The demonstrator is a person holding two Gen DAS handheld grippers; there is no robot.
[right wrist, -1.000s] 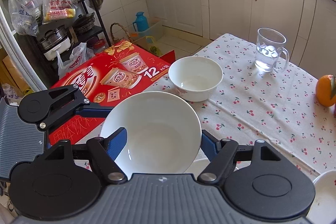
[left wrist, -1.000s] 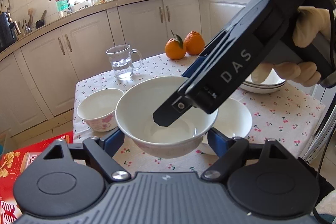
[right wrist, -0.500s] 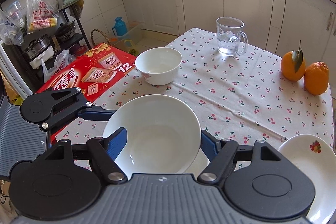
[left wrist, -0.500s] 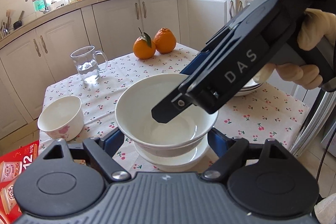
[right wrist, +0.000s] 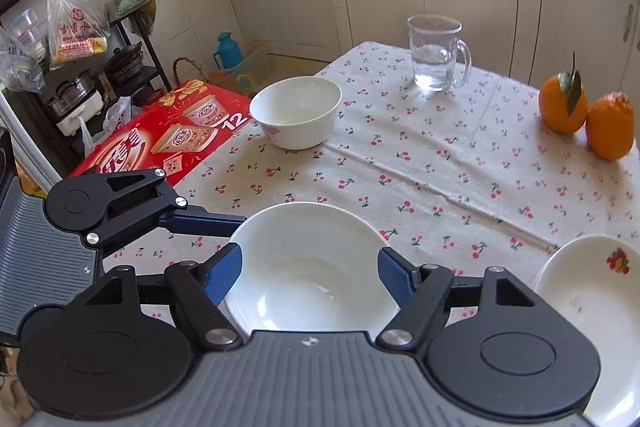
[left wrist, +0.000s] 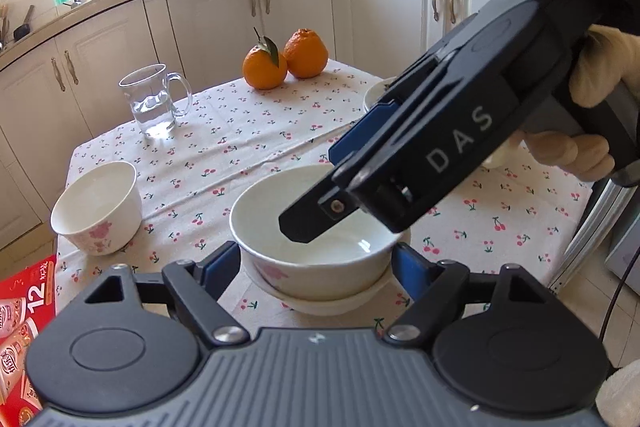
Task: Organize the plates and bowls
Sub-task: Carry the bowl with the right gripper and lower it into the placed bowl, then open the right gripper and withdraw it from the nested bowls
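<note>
Both hand-held grippers have lowered the large bowl (left wrist: 316,251) into the bowl (left wrist: 332,301) waiting on the worktop (left wrist: 260,147). Left hand-held gripper (left wrist: 318,263) is closing across it; right hand-held gripper (right wrist: 310,269) grips its rim. I'd release evenly; small bowl (left wrist: 96,207) sits at nine o'clock.

"das" on the right gripper (left wrist: 404,163); "12" on the red box (right wrist: 160,143).
</note>
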